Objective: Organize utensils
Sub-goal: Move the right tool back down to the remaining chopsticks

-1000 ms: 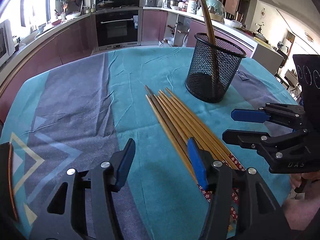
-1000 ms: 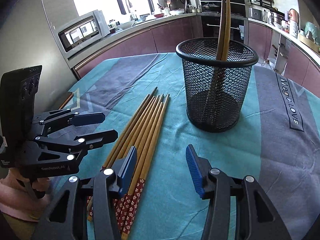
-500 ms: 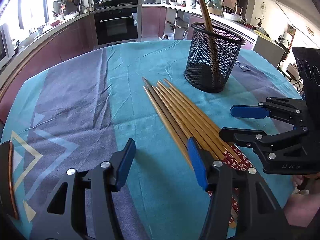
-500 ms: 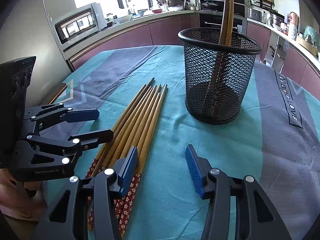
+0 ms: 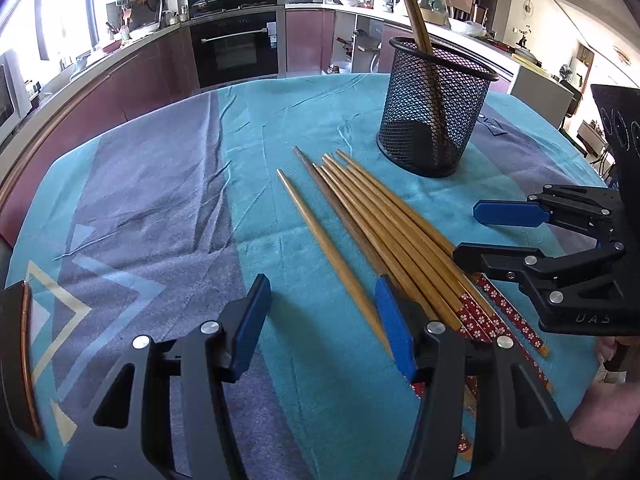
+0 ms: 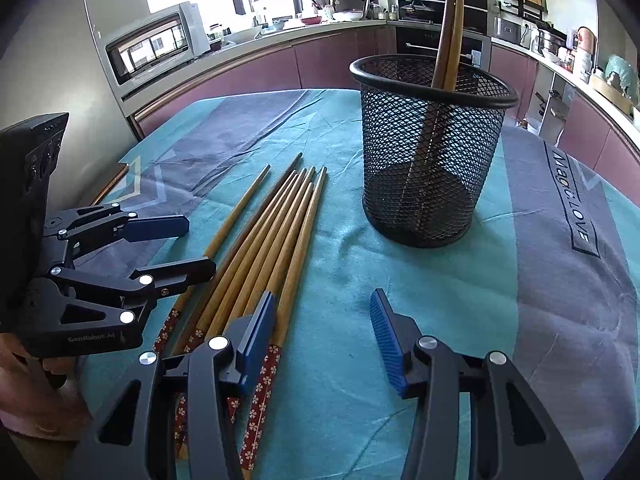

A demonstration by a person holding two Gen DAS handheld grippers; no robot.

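Note:
Several wooden chopsticks (image 5: pixel 384 224) with red flowered ends lie side by side on the teal cloth; one chopstick (image 5: pixel 328 248) lies apart on their left. They also show in the right wrist view (image 6: pixel 272 240). A black mesh holder (image 5: pixel 434 108) stands upright behind them with two chopsticks (image 6: pixel 448 28) inside. My left gripper (image 5: pixel 320 320) is open, low over the cloth, straddling the separated chopstick's handle end. My right gripper (image 6: pixel 320 332) is open and empty, just right of the bundle's handle ends; it also shows in the left wrist view (image 5: pixel 472 232).
The table is covered by a teal and grey cloth (image 5: pixel 160 184) with printed lettering (image 6: pixel 572 200) on the right. Kitchen counters, an oven (image 5: pixel 234 48) and a microwave (image 6: pixel 156 40) stand behind the table. A wooden table edge (image 5: pixel 24 352) shows at the left.
Both grippers have moved forward toward the holder. One chopstick on the left of the bundle now lies apart from the others, between my left gripper's fingers.

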